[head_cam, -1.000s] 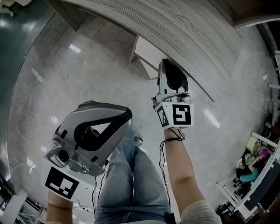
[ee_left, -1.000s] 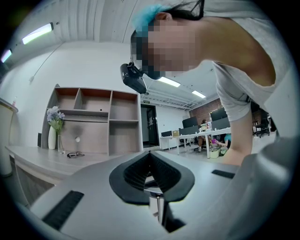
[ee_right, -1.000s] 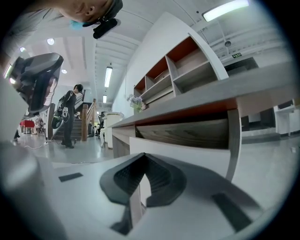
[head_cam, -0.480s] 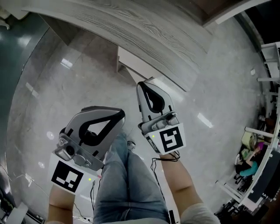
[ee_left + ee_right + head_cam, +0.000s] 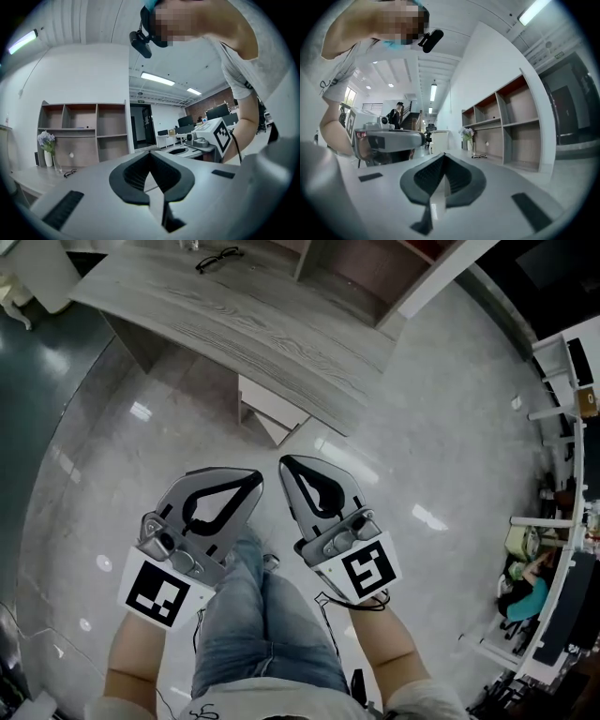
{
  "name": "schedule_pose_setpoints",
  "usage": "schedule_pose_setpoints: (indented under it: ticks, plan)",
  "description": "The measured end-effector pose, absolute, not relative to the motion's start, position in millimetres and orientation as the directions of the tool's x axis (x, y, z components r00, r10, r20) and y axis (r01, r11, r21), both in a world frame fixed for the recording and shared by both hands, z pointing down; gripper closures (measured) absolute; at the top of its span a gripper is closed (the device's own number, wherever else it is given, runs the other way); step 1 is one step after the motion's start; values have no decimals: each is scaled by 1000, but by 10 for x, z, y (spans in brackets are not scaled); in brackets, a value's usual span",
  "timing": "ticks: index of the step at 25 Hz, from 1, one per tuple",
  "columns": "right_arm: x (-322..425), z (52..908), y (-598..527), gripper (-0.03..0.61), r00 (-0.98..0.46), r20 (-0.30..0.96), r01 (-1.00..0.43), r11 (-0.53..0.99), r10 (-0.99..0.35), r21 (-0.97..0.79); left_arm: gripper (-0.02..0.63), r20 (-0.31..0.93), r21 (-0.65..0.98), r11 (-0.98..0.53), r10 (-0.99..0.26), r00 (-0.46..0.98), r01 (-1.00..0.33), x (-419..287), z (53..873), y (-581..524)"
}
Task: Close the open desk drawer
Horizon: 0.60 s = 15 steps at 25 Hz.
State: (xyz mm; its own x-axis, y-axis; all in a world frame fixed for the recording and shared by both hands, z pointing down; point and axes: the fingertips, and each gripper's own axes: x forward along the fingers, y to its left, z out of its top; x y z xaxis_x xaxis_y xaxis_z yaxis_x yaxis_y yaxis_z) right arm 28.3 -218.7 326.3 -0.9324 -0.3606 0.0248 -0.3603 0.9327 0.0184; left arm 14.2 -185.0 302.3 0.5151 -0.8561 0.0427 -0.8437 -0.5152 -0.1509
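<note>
A grey wood-grain desk (image 5: 234, 324) crosses the top of the head view. Under its front edge shows a white drawer front (image 5: 270, 402); I cannot tell whether it is pushed fully in. My left gripper (image 5: 255, 476) and right gripper (image 5: 284, 463) are held side by side over the floor, short of the desk, touching nothing. Both are shut and empty. In the left gripper view the left gripper (image 5: 150, 155) has its jaws meeting at the tips. The right gripper (image 5: 443, 157) shows the same in the right gripper view.
Glasses (image 5: 217, 256) lie on the desk, beside a vase of flowers (image 5: 46, 149). An open shelf unit (image 5: 511, 126) stands behind the desk. Polished grey floor (image 5: 441, 427) stretches right toward white desks (image 5: 553, 549), where a person sits. My jeans-clad legs (image 5: 258, 634) are below the grippers.
The right gripper has drawn back from the drawer front under the desk toward my body. The left gripper has come level beside it. More of the desk top has come into view.
</note>
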Motion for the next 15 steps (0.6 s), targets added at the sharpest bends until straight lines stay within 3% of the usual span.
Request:
schedule_pose_setpoints:
  ticks: [15]
  plan:
    - [847, 2123, -1437, 571, -950, -37, -309, 951, -309, -7, 604, 30, -117, -497, -867, 498, -860, 570, 2191, -1333]
